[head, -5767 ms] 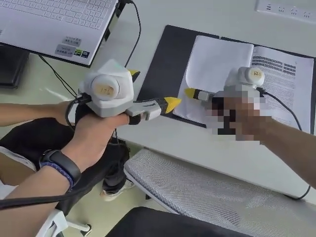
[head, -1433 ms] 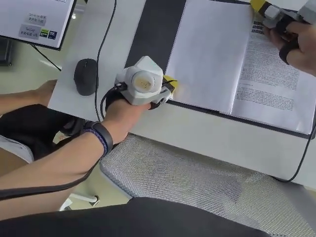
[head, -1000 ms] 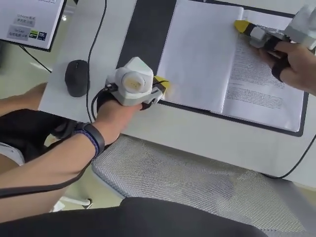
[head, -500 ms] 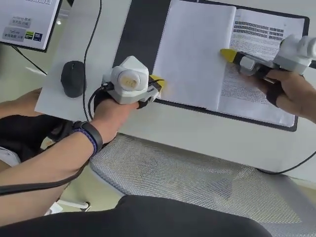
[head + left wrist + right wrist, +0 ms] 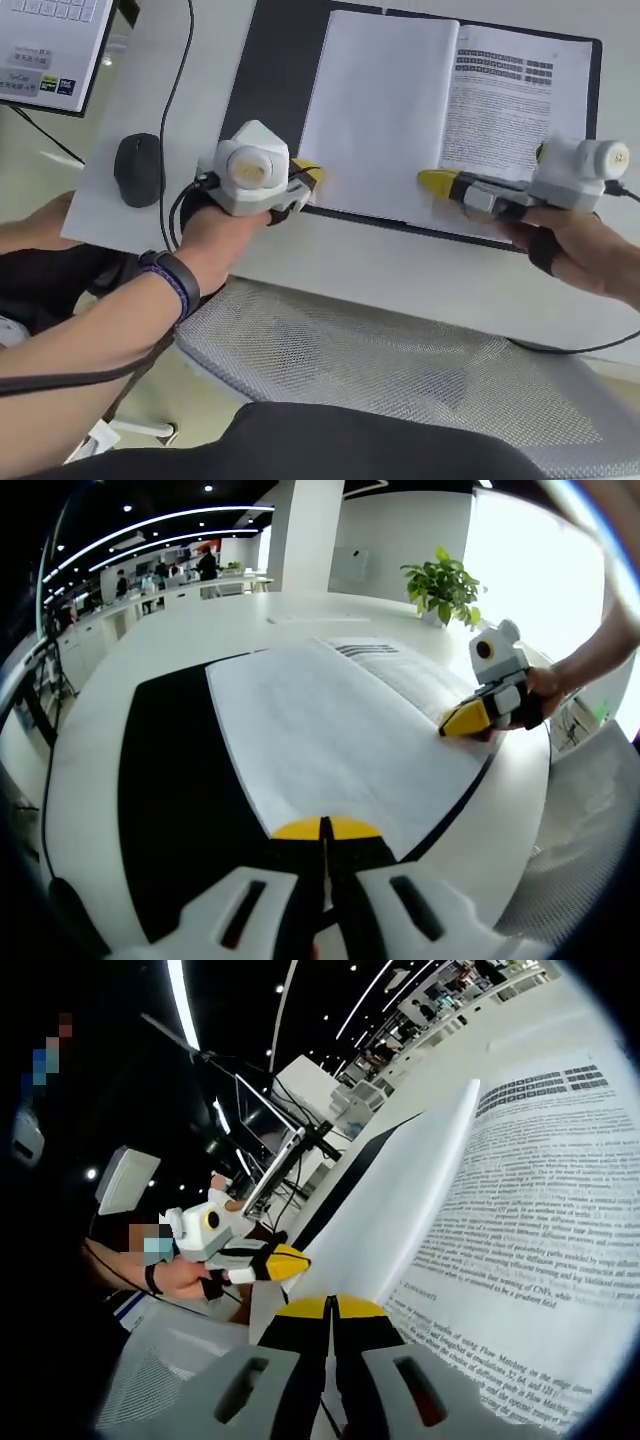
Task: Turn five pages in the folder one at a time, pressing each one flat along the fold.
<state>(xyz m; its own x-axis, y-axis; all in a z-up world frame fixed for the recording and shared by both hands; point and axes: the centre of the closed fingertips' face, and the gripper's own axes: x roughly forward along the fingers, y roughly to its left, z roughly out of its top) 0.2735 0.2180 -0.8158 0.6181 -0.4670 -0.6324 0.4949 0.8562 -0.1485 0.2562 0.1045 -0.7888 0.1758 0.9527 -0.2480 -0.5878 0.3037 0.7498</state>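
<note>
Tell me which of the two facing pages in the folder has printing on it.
The right page, by the right gripper: it carries lines of text, while the left page, toward the left gripper, is blank white.

Folder [image 5: 270, 80]: open on the table [image 5: 400, 270] before you, its left cover lying bare beside the pages.
Pages: left page [image 5: 380, 110] and right page [image 5: 510, 110] lie side by side in the folder's right part, meeting at the fold.
Left gripper [image 5: 307, 177]: at the folder's near edge, by the left page's near left corner.
Right gripper [image 5: 432, 181]: near the fold's near end, reaching in from your right.
Mouse [image 5: 137, 170]: on the table, left of the folder and your left gripper.
Laptop [image 5: 45, 40]: behind the mouse, far left.
Chair [image 5: 400, 370]: below the table's near edge.
</note>
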